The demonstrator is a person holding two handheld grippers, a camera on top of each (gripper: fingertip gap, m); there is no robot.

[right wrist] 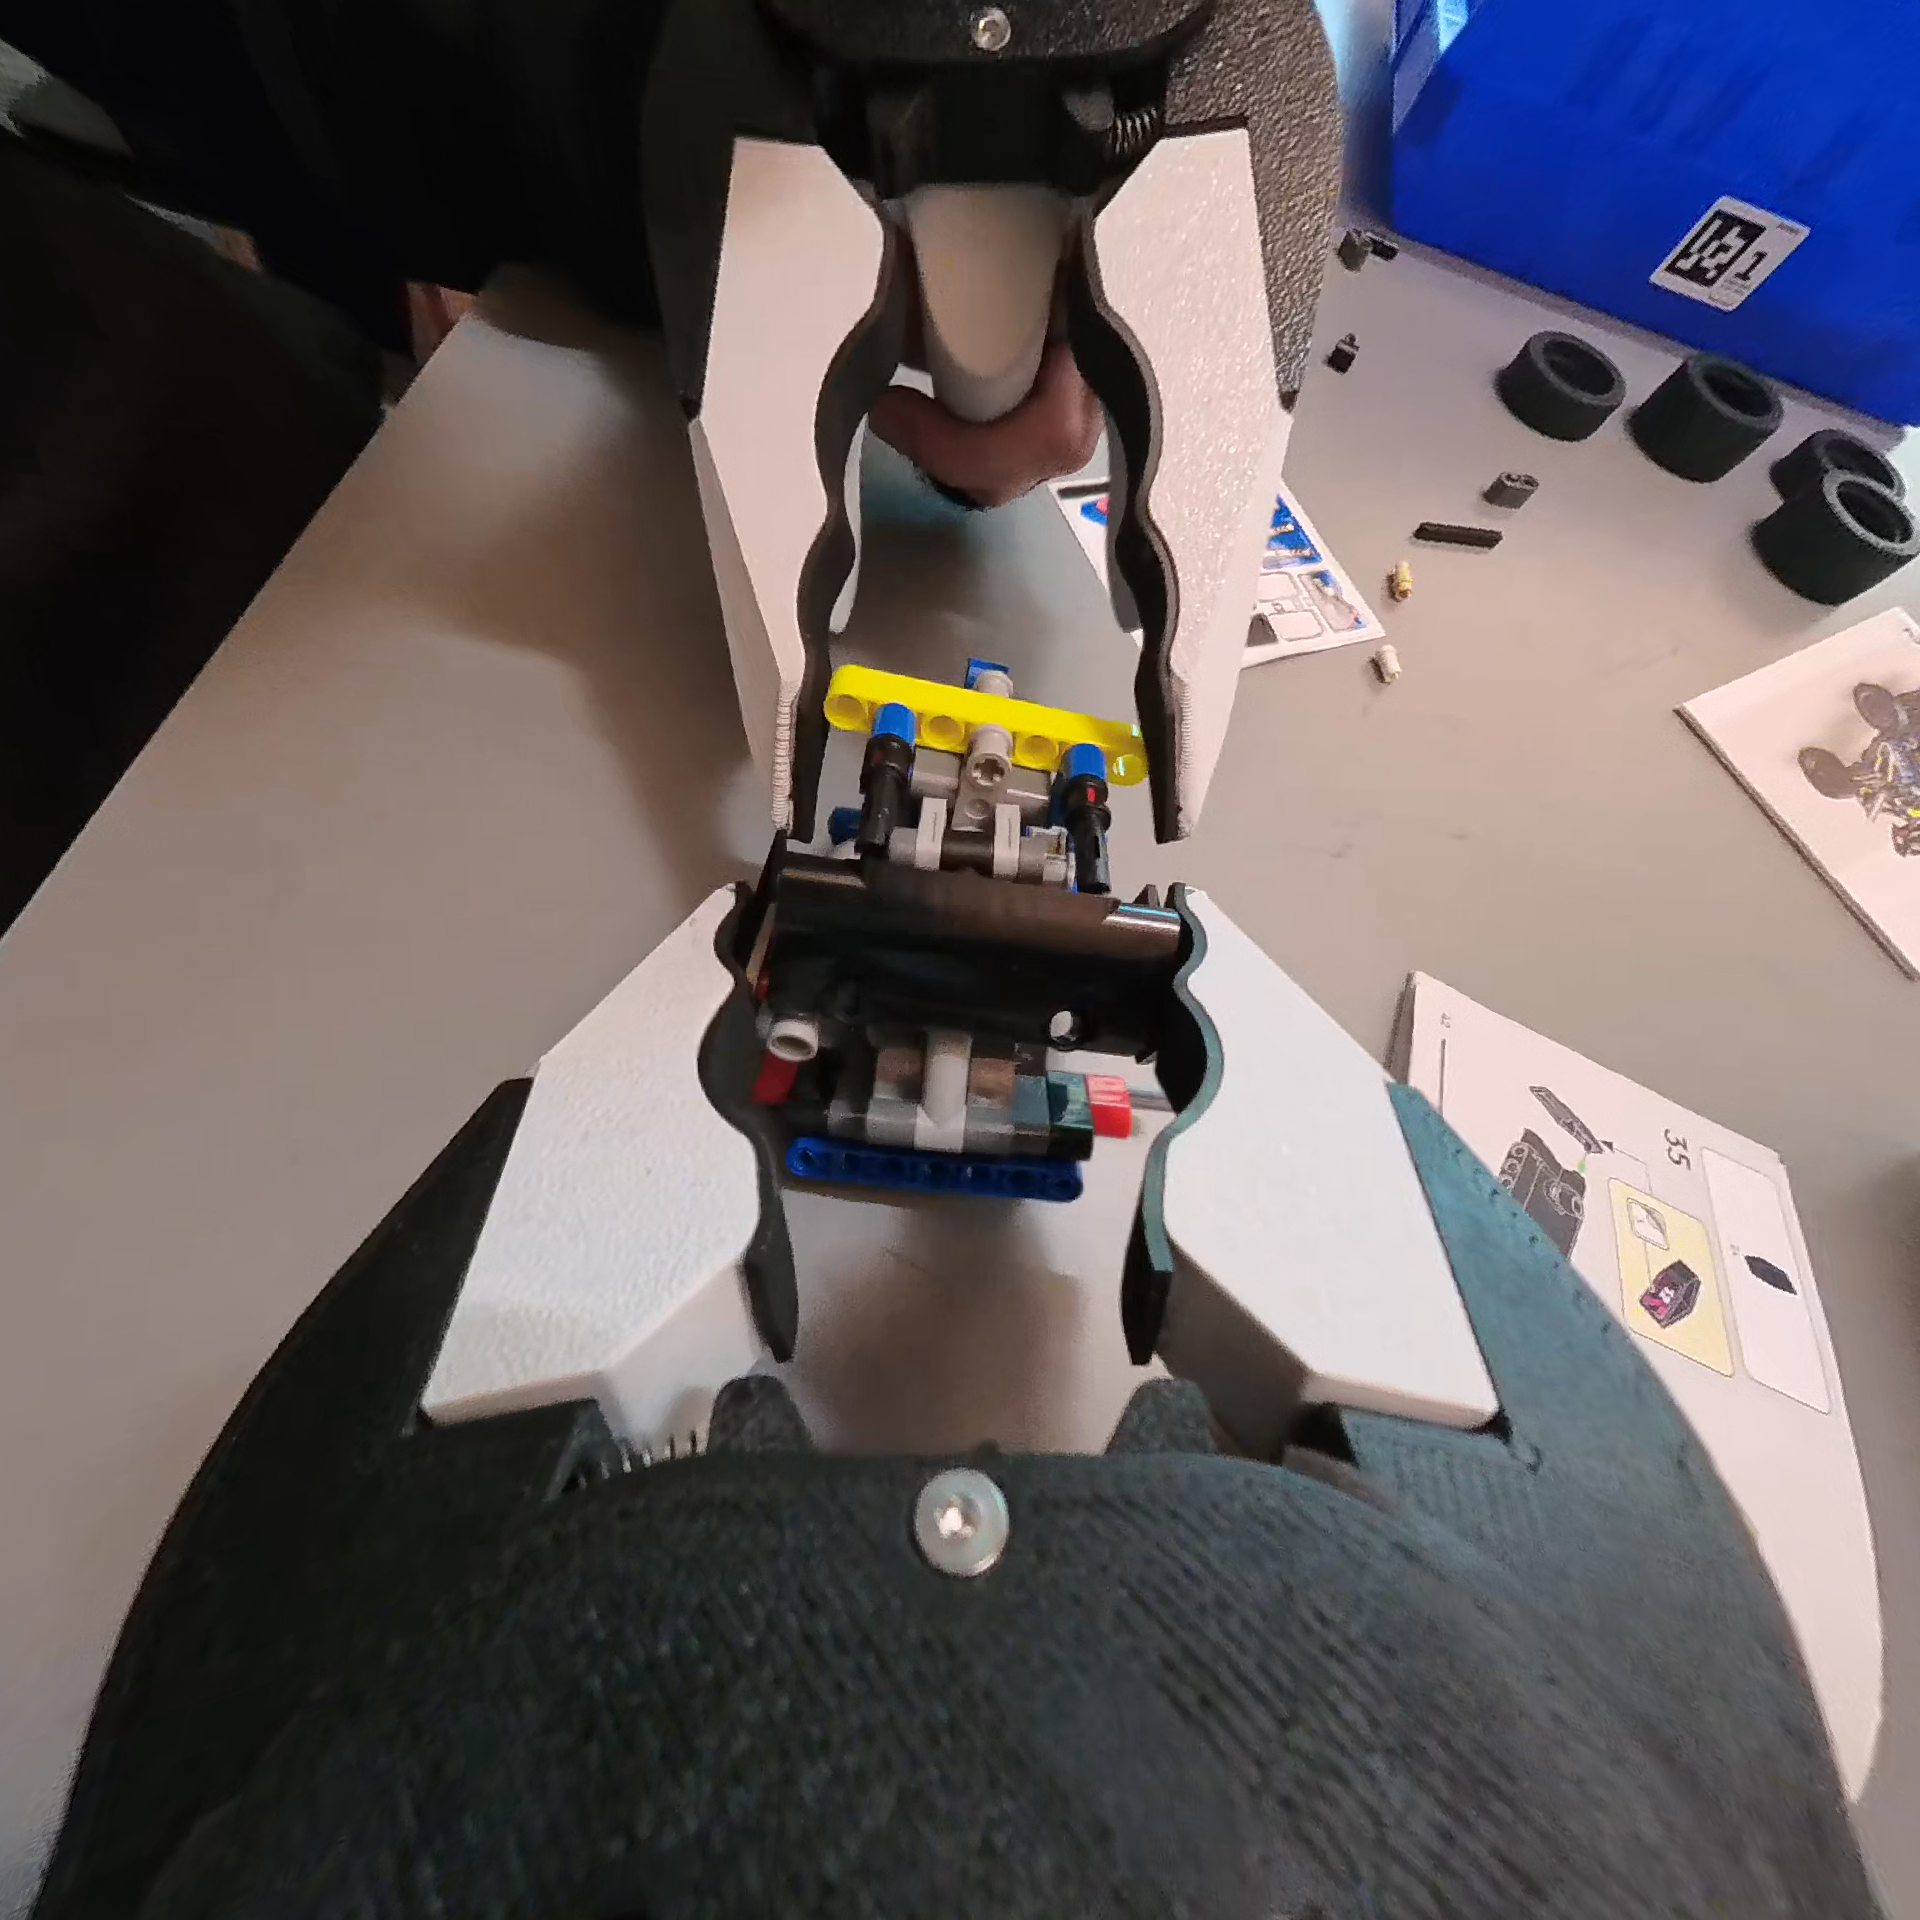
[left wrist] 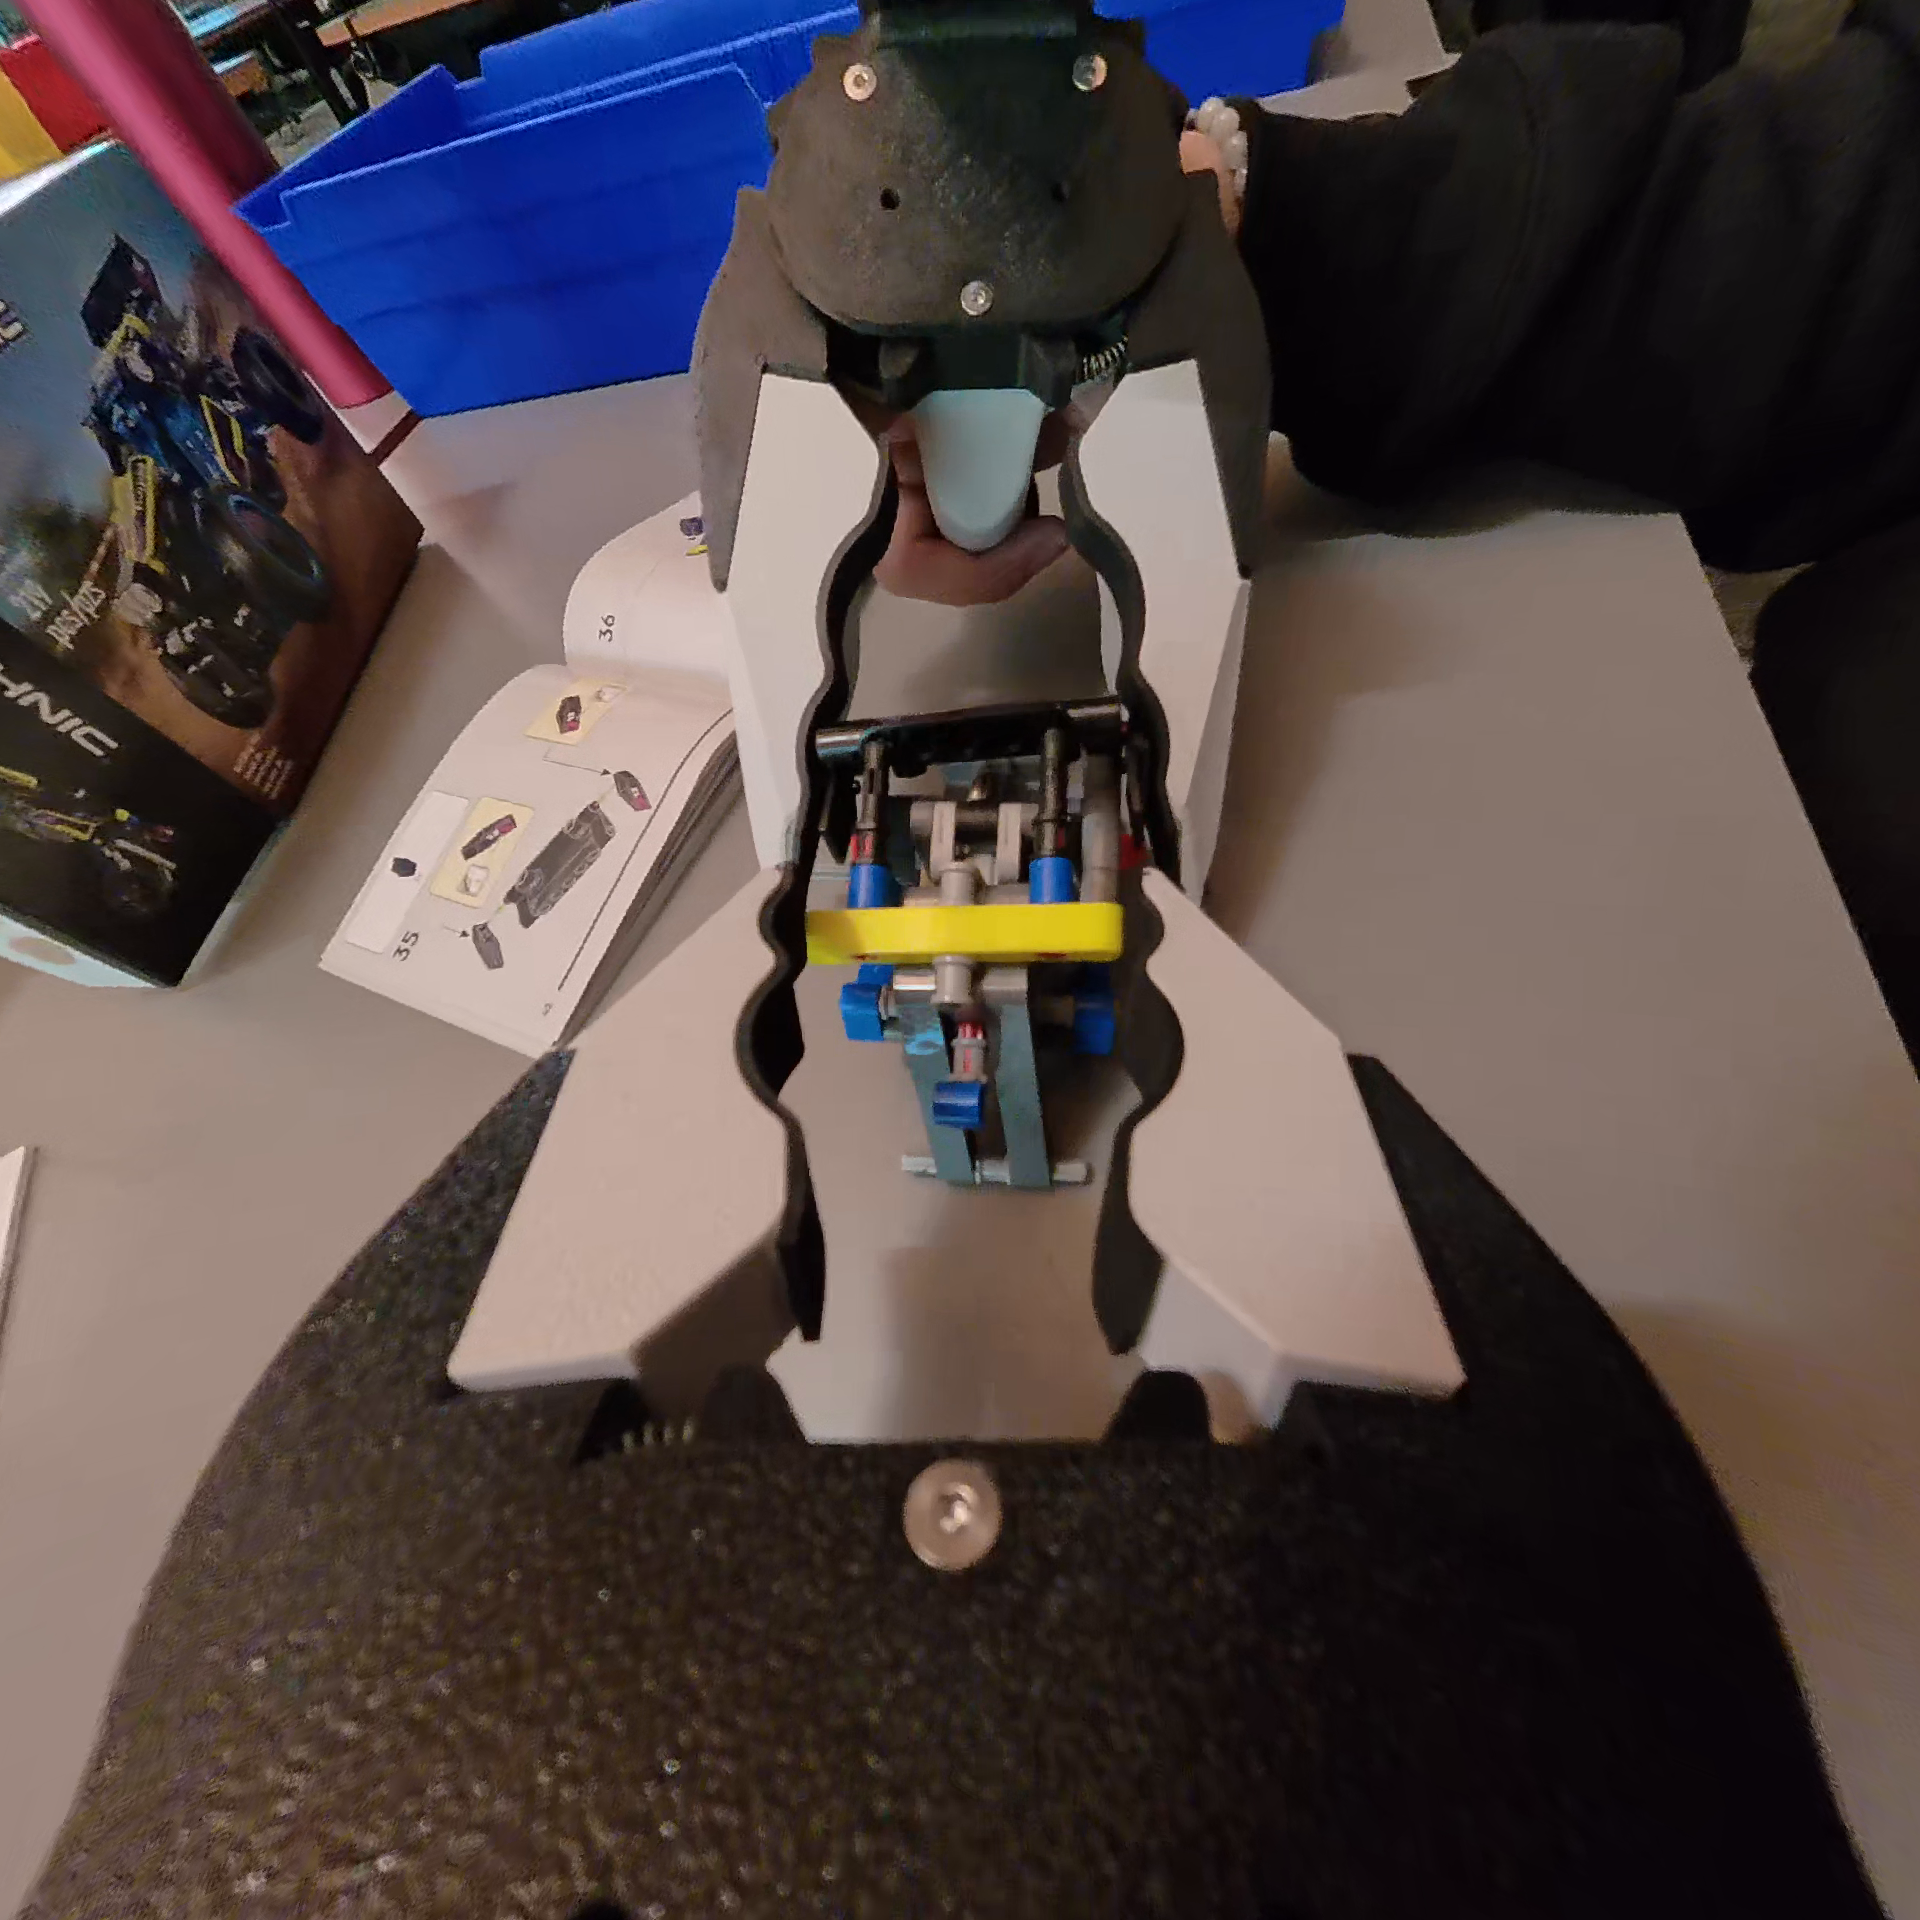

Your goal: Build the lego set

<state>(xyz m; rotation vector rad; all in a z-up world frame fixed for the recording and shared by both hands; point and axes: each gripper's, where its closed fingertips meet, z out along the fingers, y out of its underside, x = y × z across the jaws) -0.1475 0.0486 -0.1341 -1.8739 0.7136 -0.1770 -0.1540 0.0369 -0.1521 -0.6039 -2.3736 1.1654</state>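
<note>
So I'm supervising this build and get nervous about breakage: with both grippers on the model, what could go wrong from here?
1. The left gripper clamps only the yellow beam and the right gripper the black end; pulling or twisting could part the brick assembly.
2. A slip might scatter the small loose pins on the table.

Workshop-like room: grey table [right wrist: 1455, 831], blue storage bins [left wrist: 520, 239], toy-kit box [left wrist: 156, 571].
</note>
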